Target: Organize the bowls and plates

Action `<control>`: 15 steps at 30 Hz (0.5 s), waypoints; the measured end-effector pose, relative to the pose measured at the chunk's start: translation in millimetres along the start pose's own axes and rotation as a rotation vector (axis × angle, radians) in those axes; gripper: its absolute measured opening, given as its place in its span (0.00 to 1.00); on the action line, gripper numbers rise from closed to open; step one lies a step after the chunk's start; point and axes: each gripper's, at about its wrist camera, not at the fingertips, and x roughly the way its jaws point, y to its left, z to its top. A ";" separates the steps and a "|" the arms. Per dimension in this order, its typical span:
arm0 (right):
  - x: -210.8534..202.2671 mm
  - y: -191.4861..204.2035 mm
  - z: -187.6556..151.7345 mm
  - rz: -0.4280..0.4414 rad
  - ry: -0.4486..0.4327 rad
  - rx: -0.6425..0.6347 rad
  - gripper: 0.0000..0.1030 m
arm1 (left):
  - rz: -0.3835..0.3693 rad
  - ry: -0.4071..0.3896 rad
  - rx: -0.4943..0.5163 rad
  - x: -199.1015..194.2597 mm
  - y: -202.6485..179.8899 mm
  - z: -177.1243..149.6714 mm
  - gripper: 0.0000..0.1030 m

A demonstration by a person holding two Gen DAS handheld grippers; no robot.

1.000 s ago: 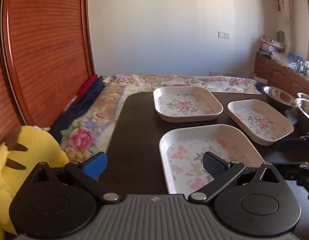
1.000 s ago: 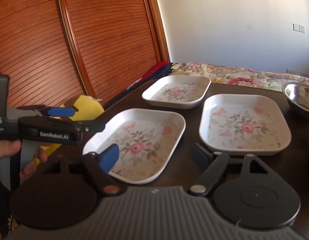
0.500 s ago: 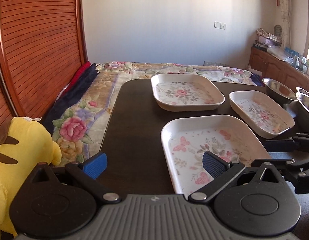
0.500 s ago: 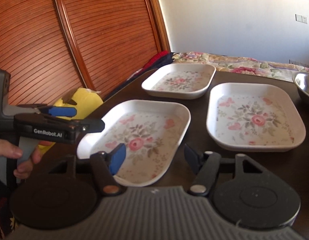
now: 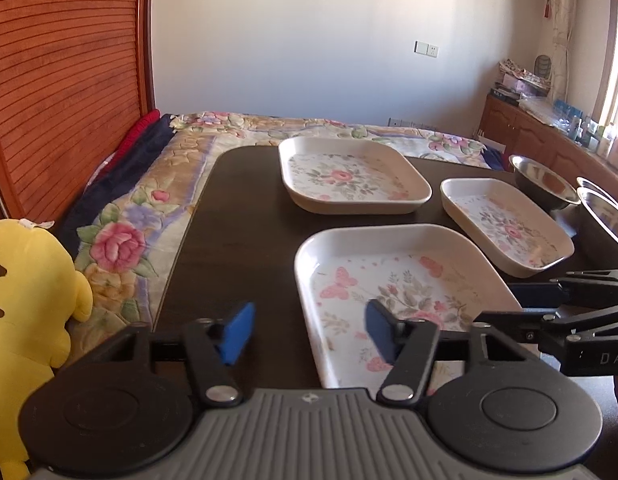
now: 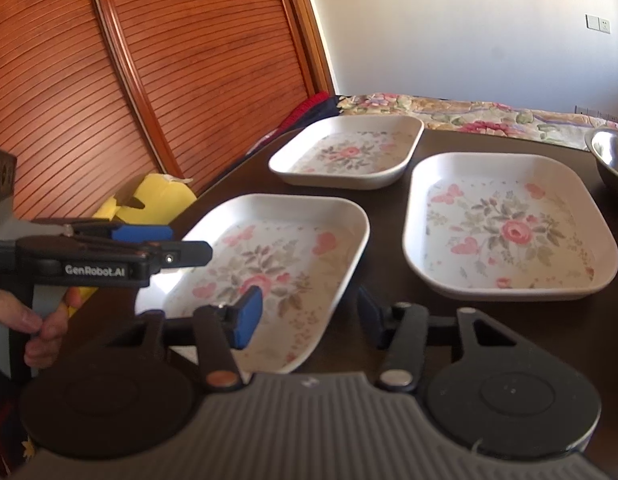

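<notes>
Your left gripper (image 5: 307, 332) has just been closing and its jaws now stand partly apart, straddling the left rim of the nearest floral tray (image 5: 393, 280); the pads do not press on it. Your right gripper (image 6: 309, 314) has also been narrowing and brackets that same tray's right rim near its front corner, one blue pad over the tray's floor and the other over bare table, with no squeeze visible.

This tray lies flat on the dark table (image 5: 237, 240) at its near side, with its long axis running away from you and slightly leftward in the right wrist view. A second floral tray (image 6: 505, 224) sits just beside it to the right, near but apart, its long axis roughly parallel. A third tray (image 5: 353, 174) lies farther back, turned with its long side across the table.

Two steel bowls (image 5: 545, 182) stand at the far right edge, behind the second tray. A yellow plush toy (image 5: 25, 280) sits off the table's left side against the flowered bedspread (image 5: 121, 240). Your left hand (image 6: 41, 316) shows gripping its handle beside the near tray.
</notes>
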 end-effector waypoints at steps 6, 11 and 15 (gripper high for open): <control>1.9 -2.0 1.8 -0.002 -0.002 0.005 0.43 | 0.026 0.009 -0.011 2.7 0.7 -2.0 0.40; 2.1 -5.4 1.7 -0.005 -0.003 0.009 0.32 | 0.006 0.008 -0.025 -0.2 1.6 -3.4 0.18; 1.4 -6.1 1.3 -0.006 -0.002 0.012 0.27 | 0.000 0.000 -0.025 -2.3 -1.7 -6.1 0.13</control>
